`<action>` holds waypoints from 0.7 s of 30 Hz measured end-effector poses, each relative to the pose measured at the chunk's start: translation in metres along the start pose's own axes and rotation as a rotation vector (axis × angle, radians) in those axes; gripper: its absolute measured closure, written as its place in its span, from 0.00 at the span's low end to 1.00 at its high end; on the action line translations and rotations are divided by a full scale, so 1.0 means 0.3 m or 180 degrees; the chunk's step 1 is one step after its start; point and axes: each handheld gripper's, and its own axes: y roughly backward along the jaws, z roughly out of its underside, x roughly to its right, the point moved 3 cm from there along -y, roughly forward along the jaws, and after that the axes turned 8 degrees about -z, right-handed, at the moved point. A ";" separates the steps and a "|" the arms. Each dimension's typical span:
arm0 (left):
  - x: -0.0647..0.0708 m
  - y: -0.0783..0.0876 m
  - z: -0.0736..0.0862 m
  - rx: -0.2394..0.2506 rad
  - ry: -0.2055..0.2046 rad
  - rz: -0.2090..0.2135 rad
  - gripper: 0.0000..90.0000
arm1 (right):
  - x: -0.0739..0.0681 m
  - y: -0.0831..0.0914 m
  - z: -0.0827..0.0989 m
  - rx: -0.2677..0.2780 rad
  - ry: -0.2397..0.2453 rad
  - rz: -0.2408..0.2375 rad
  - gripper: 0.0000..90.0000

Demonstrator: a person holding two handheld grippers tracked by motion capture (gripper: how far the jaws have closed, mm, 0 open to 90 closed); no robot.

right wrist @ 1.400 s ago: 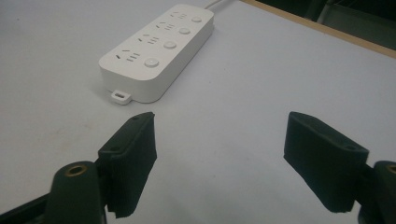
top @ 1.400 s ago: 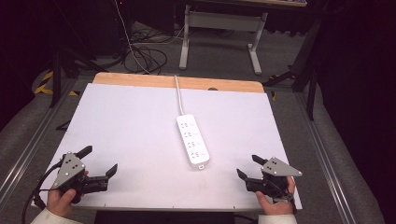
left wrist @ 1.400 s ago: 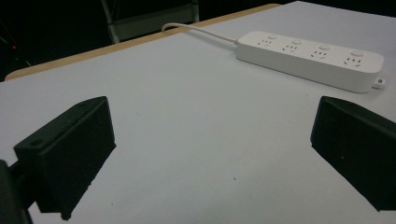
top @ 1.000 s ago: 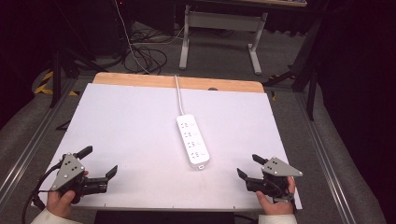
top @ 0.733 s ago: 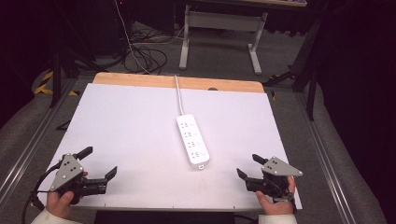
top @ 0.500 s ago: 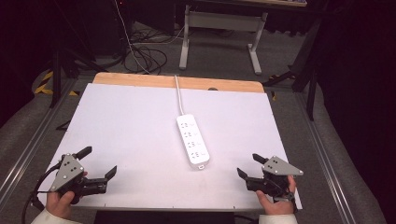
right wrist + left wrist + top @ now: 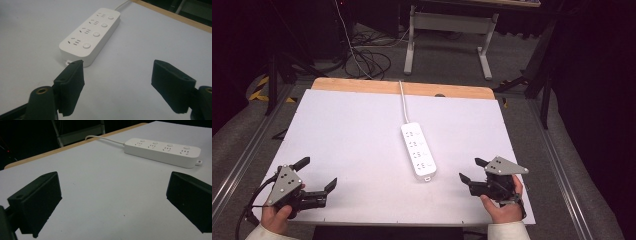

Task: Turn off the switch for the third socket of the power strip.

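A white power strip with several sockets lies flat in the middle of the white table, and its cord runs off the far edge. My left gripper rests open near the front left corner, with nothing between its jaws. My right gripper sits open near the front right, a short way right of the strip's near end. The left gripper view has the strip at its upper right beyond the spread jaws. The right gripper view has the strip ahead and left of its own gripper.
A wooden strip edges the table's far side. Metal rails run along both sides of the table. Behind it are a desk frame and loose cables on the floor.
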 end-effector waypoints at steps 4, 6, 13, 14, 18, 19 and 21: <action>0.000 0.001 0.000 0.0006 0.0012 0.0000 0.00 | -0.004 -0.021 -0.037 -0.0015 0.0009 -0.0037 0.30; -0.001 0.000 -0.001 0.0013 0.0008 0.0000 0.00 | -0.006 -0.036 -0.059 -0.0028 0.0020 -0.0071 0.30; -0.001 0.001 0.000 0.0011 0.0007 -0.0002 0.00 | -0.013 -0.071 -0.129 -0.0138 0.0107 -0.0143 0.31; -0.001 0.000 0.000 0.0011 0.0009 0.0000 0.00 | -0.013 -0.071 -0.129 -0.0138 0.0107 -0.0143 0.31; -0.001 0.000 0.000 0.0000 0.0009 0.0001 0.00 | -0.017 -0.085 -0.163 -0.0155 0.0155 -0.0175 0.33; -0.001 0.000 0.000 0.0005 0.0004 -0.0004 0.00 | -0.017 -0.088 -0.169 -0.0154 0.0170 -0.0177 0.33; -0.001 0.000 0.000 0.0003 0.0004 -0.0005 0.00 | -0.020 -0.101 -0.190 -0.0166 0.0213 -0.0179 0.33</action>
